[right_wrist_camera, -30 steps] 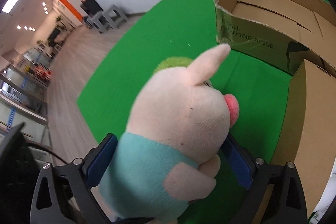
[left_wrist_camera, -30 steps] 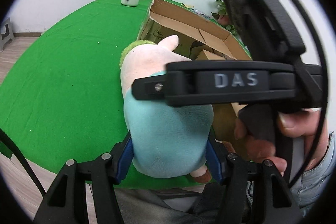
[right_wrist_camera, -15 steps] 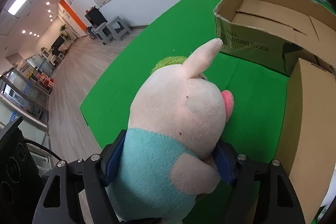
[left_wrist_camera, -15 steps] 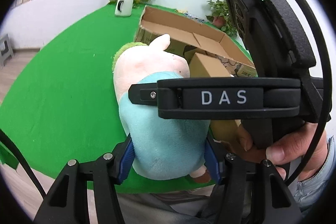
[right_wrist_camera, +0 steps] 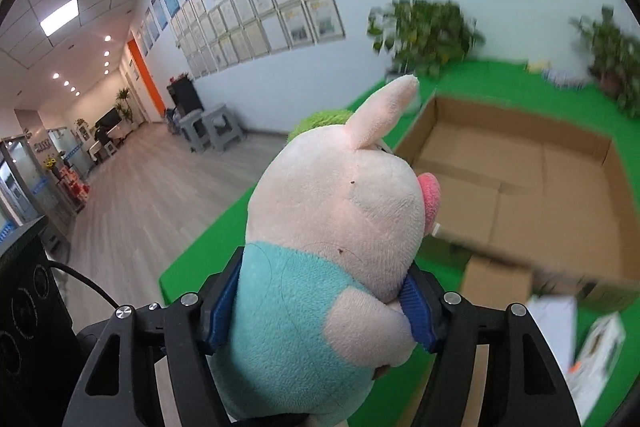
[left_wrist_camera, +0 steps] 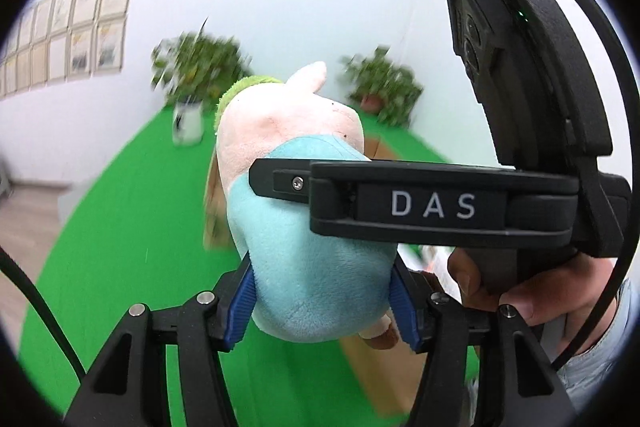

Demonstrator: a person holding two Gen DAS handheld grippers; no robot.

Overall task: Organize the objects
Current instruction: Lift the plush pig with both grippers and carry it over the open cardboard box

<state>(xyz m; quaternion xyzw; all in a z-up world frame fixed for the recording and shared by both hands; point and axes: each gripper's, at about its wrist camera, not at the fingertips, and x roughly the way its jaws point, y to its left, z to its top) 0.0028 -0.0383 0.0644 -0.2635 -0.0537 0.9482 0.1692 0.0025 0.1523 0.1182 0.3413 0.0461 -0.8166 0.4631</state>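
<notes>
Your left gripper (left_wrist_camera: 320,297) clamps its blue pads on the teal body of the pink plush pig in a teal shirt (left_wrist_camera: 304,227), held up above the green table cover (left_wrist_camera: 132,227). Your right gripper (right_wrist_camera: 324,303), whose jaws have just been closing, squeezes the same pig (right_wrist_camera: 340,227) at the neck. Beyond it to the right sits the open brown cardboard box (right_wrist_camera: 520,179).

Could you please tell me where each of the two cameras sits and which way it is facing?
Left wrist: on the left gripper, facing the plush pig in its jaws; the right gripper and a hand cross the view.
Right wrist: on the right gripper, facing the pig toward the open cardboard box.
Shared: the pig, the green cloth, two potted plants.
</notes>
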